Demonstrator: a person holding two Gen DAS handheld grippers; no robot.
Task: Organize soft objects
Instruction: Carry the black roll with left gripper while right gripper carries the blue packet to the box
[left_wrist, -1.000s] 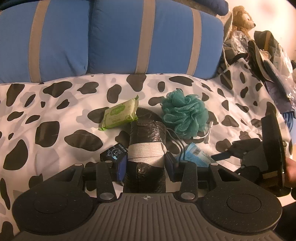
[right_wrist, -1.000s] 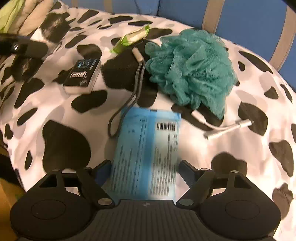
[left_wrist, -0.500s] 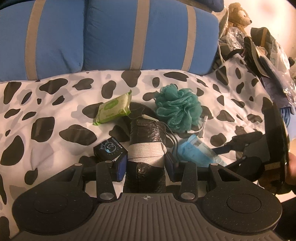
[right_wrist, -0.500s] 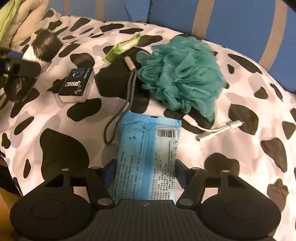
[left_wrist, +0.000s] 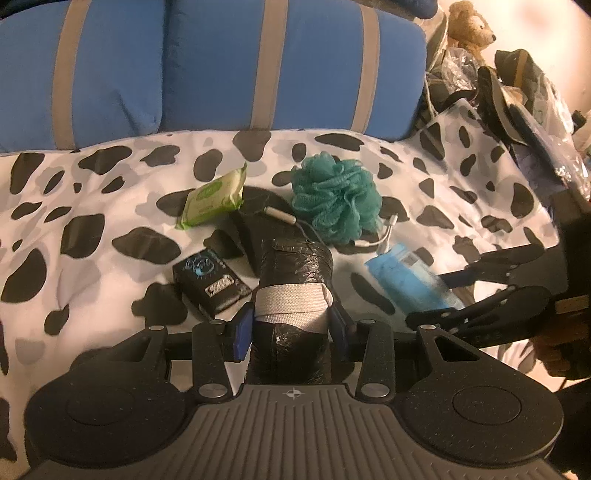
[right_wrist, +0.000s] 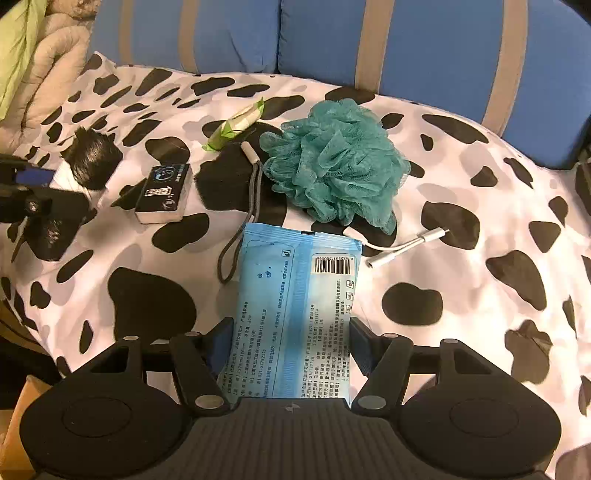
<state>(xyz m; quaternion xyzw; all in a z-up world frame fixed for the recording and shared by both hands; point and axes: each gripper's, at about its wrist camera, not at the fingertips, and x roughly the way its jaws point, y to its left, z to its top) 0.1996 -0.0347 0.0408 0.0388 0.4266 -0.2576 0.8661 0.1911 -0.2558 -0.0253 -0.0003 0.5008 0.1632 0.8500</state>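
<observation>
Two grippers each hold one soft thing over a bed with a cow-spot sheet (left_wrist: 92, 206). The left gripper (left_wrist: 291, 325) has its fingers closed most of the way on a black plastic roll (left_wrist: 295, 273) with a grey band around its middle. The blue pads (left_wrist: 242, 332) press on both sides of the roll, right at the band. The roll sticks out away from the camera, near the middle of the sheet.

The right gripper (right_wrist: 290, 339) has its fingers partly closed on a blue wet wipes pack (right_wrist: 295, 295). The pads (right_wrist: 221, 343) touch the near end of the pack on both sides. The far end of the pack points at a teal bath pouf (right_wrist: 332, 166) that sits on the sheet. In the left wrist view, the right gripper (left_wrist: 454, 295) comes in from the right with the same blue pack.

A green wipes pack (left_wrist: 214, 195) lies to the far left of the pouf. A small black box (left_wrist: 210, 280) lies just left of the roll. A grey cord (right_wrist: 243, 210) runs from near the green pack toward the blue pack. A white cable adapter (right_wrist: 402, 243) lies just right of the blue pack, near the pouf. Blue cushions (left_wrist: 221, 62) with grey stripes stand at the far side of the bed. A teddy bear (left_wrist: 469, 26) sits at the far right.
</observation>
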